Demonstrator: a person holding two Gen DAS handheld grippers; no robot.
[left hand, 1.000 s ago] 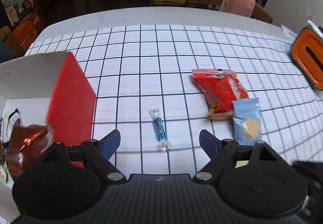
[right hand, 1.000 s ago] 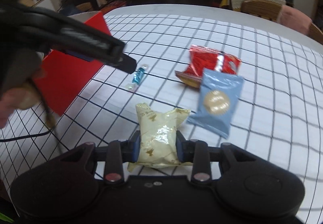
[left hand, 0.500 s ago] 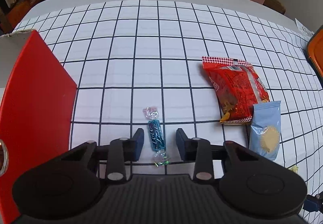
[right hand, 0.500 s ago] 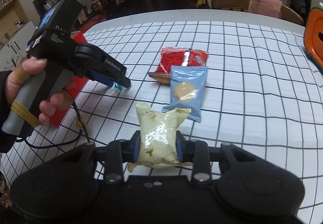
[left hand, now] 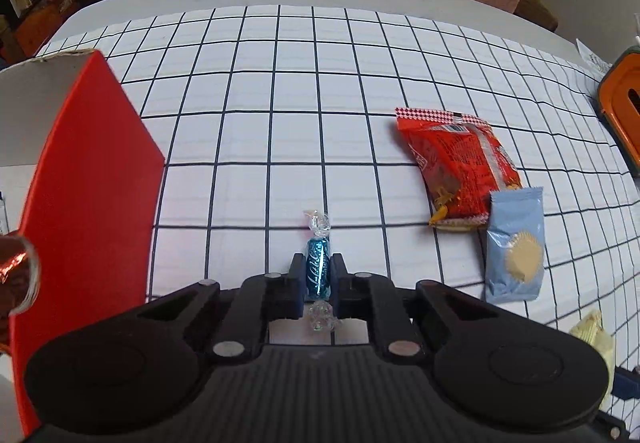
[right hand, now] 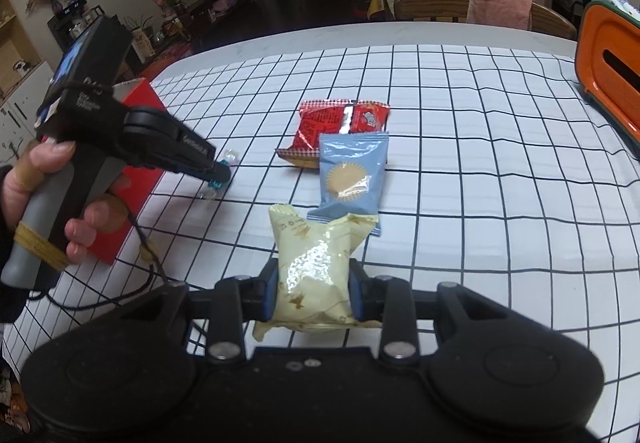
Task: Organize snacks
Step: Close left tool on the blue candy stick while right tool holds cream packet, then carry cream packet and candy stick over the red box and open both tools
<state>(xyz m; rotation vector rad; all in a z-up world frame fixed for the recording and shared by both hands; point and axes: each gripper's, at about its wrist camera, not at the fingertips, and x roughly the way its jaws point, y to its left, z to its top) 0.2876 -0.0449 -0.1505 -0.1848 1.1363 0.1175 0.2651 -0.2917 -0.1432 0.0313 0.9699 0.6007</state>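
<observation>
While the box (left hand: 92,179) stands open at the far left, the left gripper (left hand: 319,275) has just closed its jaws across the candy (left hand: 318,272), whose length runs along the fingers. Further right, the right gripper (right hand: 314,289) pinches a cream packet (right hand: 316,267) above the table (right hand: 460,147).

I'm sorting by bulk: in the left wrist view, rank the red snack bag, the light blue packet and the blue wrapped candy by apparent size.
1. red snack bag
2. light blue packet, though it lies nearer the camera, so the gap may be understated
3. blue wrapped candy, clearly smallest despite being nearest
</observation>
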